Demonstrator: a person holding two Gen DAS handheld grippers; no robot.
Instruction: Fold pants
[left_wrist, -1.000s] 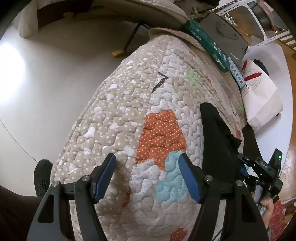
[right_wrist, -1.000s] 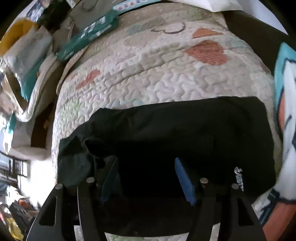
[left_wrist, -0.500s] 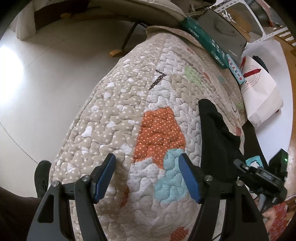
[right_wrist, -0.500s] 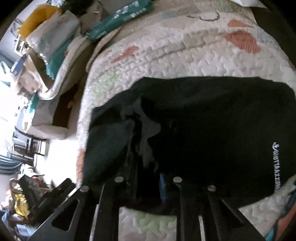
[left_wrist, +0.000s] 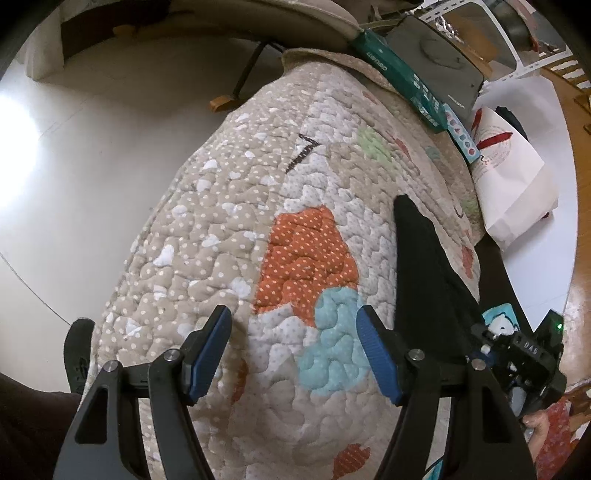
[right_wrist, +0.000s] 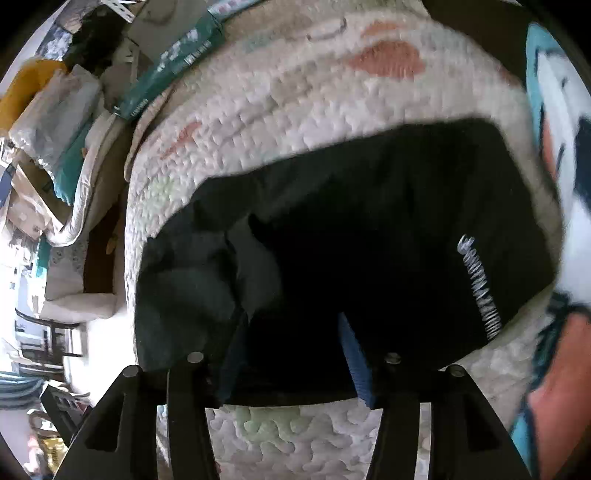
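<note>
so the black pants (right_wrist: 369, 229) sit folded into a wide bundle on the quilted blanket (left_wrist: 229, 236), over toward the blanket's right edge. long axis runs straight across the right wrist view, side to side, with white lettering near its right end.

the right gripper (right_wrist: 291, 354) is right on top of it, pointing steeply down at the near edge. its jaws have just been opening again, and now they stand apart with only dark cloth showing between the blue pads; nothing looks pinched.

the left gripper (left_wrist: 295, 350) is spread wide, empty, hanging over bare quilt, with the pants off to its right. so the right hand is clearly nearer.

room-wise: loads of open quilt left of the bundle, not much on the right before the blanket drops off. boxes (left_wrist: 402, 85) crowd the far end.
</note>
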